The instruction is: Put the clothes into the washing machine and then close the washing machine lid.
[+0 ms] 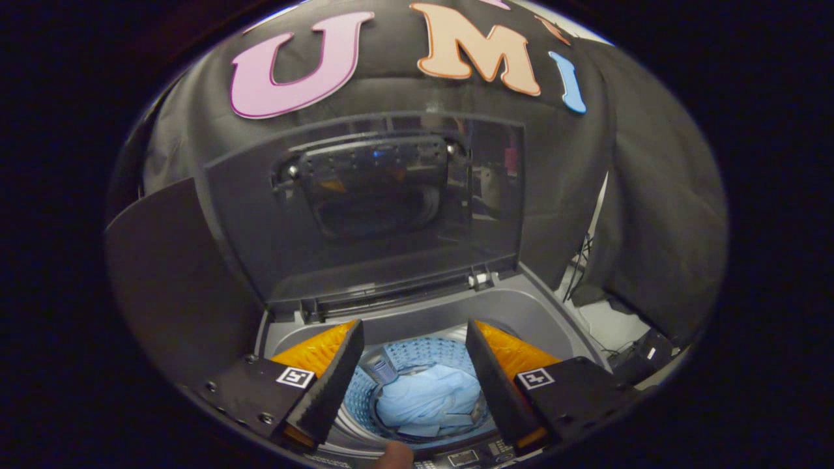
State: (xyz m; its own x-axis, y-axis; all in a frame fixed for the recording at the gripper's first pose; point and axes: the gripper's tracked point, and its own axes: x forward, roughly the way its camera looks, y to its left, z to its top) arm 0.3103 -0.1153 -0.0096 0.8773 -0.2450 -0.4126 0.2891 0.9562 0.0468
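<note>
Above the drum (397, 355), the claw (414, 371) gapes empty over pale-blue clothes (430, 397).

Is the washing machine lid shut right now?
No, the lid stands raised behind the open tool, with pale blue clothes lying in the drum below.

The clothes (427, 397) sit partly behind the drum rim (391, 436), and perhaps the jaws.

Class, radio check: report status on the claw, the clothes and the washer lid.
Claw open, empty, above the drum. Light blue clothes lying in the drum. Lid up, not yet closed. Fingertip at the washer's front edge; nothing blocking the lid.
</note>
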